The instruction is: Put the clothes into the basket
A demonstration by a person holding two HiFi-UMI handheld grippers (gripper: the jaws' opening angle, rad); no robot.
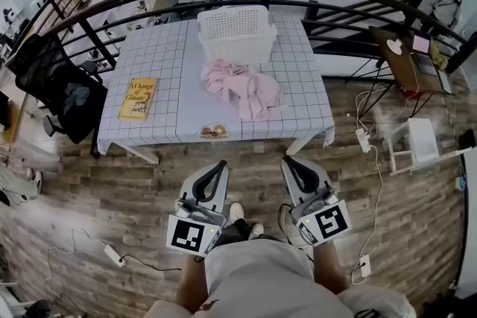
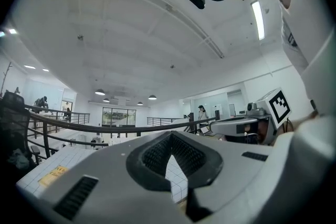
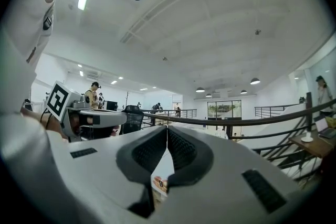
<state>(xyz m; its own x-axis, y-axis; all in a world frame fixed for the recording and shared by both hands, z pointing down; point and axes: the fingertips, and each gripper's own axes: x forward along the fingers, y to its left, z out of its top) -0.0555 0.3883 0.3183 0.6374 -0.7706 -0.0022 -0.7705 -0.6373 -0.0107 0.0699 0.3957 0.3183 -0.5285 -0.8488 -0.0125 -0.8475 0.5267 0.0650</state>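
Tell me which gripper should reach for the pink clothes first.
Right, by a little: the pink clothes spread toward the side of the right gripper, their near edge closest to it. The left gripper is equally shut, empty and short of the table.

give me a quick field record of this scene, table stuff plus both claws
table: table with white gridded cloth
basket: white perforated plastic basket, at the far edge, no clothes visible inside
clothes: pink crumpled clothes, heaped on the table at the basket's near side
book: yellow book, lying flat, left part of the table
left claw: shut, empty, short of the table
right claw: shut, empty, short of the table
task: clothes not yet in basket
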